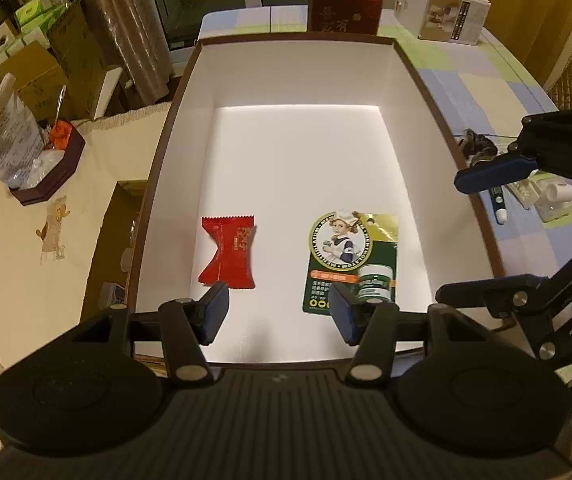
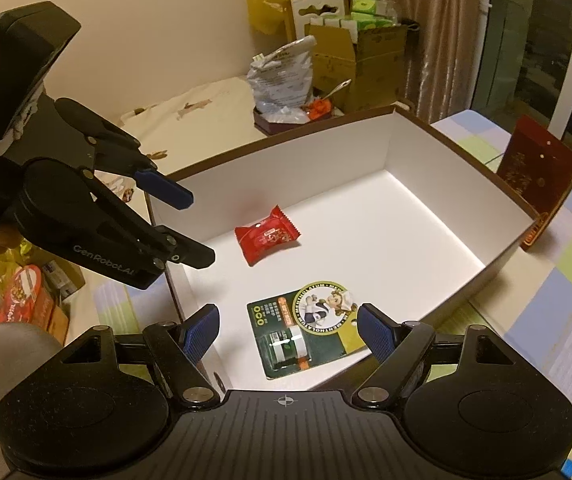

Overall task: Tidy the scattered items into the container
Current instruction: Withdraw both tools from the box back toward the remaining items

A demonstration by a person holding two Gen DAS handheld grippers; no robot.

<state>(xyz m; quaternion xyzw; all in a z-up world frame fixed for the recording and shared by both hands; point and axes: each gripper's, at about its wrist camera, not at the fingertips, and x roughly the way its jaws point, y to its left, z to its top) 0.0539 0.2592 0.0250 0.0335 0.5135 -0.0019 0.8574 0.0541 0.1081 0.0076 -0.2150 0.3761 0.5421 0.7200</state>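
White-floored box holds red candy and balm card; both grippers' jaws apart, empty.

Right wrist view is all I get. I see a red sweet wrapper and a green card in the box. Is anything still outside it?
Observer: Yes. The left wrist view shows a small blue-and-white tube lying on the checked tablecloth, just outside the white-lined cardboard box.
Operator: Is it all alone?
Observer: No. A small white plastic item lies right beside the tube, also outside the box.
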